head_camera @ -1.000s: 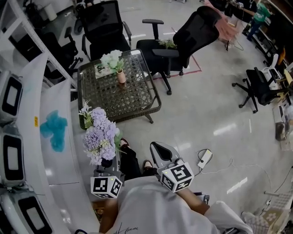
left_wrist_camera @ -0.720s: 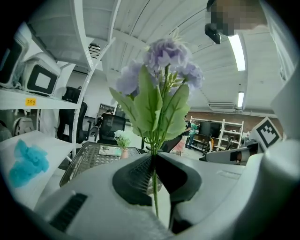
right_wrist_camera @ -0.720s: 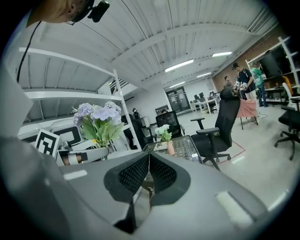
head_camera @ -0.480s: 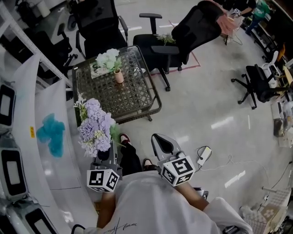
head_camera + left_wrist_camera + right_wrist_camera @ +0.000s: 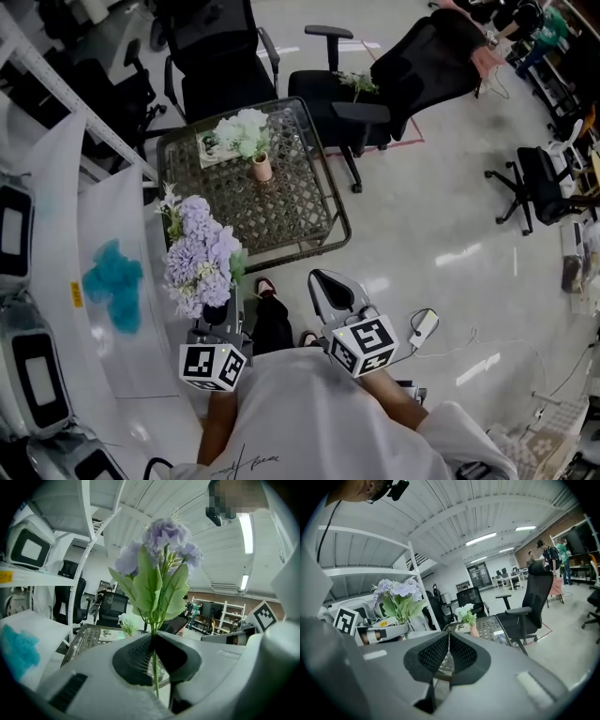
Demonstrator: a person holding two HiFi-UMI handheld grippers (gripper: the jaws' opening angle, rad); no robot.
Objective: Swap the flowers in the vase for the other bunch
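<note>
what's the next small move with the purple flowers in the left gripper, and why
Probably step closer to the dark wicker table: the small tan vase on it holds the white-green flower bunch, out of reach. The left gripper is shut on the purple flower bunch; the right gripper, shut and empty, could then pull the white ones.

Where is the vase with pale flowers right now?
In the head view, upper left of centre, the vase stands on the wicker table beside a booklet, before a black chair.
</note>
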